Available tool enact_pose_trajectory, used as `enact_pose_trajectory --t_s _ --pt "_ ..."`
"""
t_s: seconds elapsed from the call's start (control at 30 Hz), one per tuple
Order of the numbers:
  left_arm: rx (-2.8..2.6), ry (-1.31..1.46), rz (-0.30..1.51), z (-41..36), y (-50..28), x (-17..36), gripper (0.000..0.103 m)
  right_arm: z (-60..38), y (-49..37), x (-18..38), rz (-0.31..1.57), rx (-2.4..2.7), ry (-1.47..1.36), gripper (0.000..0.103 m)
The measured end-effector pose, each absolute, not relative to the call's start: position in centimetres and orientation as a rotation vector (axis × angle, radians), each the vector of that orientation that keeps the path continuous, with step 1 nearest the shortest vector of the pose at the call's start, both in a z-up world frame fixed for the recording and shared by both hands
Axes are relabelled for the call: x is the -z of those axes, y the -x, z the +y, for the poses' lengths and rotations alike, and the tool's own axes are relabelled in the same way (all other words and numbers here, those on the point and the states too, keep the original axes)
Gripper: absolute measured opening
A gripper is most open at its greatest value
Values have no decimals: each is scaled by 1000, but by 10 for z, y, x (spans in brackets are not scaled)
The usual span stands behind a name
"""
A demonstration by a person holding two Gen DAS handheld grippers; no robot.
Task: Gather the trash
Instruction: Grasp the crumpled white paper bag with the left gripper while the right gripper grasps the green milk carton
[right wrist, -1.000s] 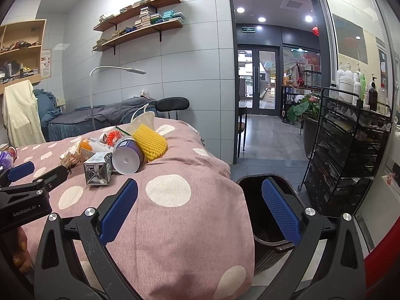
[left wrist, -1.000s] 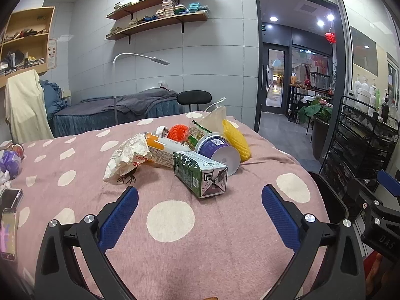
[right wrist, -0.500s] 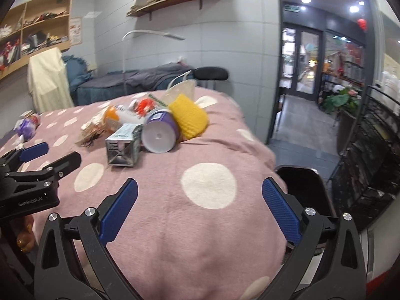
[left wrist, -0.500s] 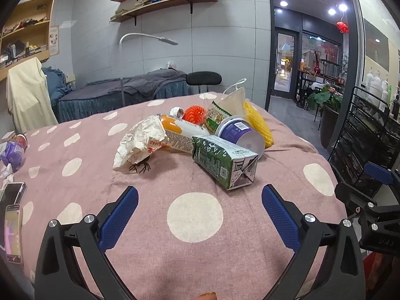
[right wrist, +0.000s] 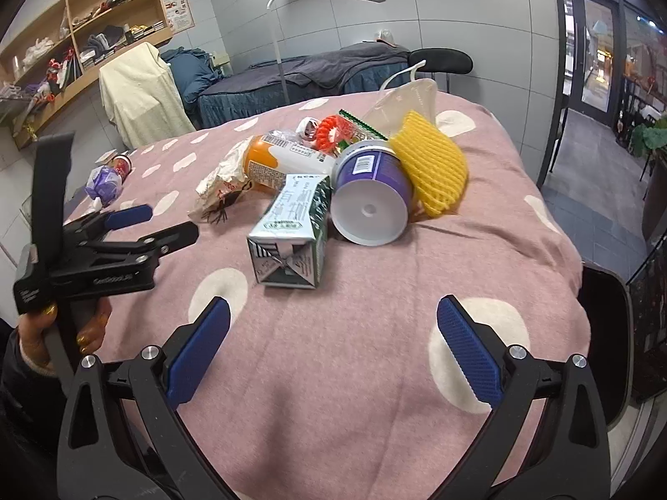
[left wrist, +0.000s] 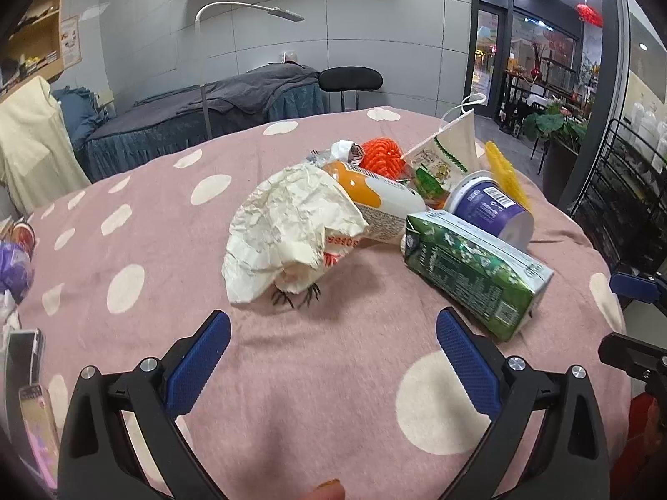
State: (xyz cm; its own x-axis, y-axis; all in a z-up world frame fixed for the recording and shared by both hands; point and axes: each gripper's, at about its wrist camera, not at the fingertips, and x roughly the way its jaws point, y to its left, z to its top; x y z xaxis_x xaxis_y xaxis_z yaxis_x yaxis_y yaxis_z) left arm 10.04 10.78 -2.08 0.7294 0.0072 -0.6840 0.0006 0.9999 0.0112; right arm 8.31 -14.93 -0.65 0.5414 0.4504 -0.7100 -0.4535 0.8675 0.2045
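Right now both tools are empty: the left gripper and the right gripper each have their blue pads spread wide with only the dotted pink cloth between them. The trash sits in one heap ahead. From the right wrist view, the green carton lies at 12 o'clock, nearest the jaws; the purple cup is tipped on its side touching it at 1 o'clock, with the yellow foam net just beyond. From the left wrist view, the crumpled paper wrapper lies at 12 o'clock, draped over the orange-and-white bottle.

Risk, as I judge it: the pieces lean on one another, so closing on the carton may nudge the cup into rolling toward the table edge. The soft cloth could also bunch into the jaws. The dark bin waits at 3 o'clock, below the edge.
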Motion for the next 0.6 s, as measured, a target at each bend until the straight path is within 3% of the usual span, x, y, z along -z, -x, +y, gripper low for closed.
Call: enact_pose_trajectory --t_s 0.33,0.6 --pt "-42 -104 847 117 -157 33 96 -148 -95 11 845 -550 -21 98" --pt "-1 -52 933 128 -175 50 87 -140 -109 14 907 -624 -59 98"
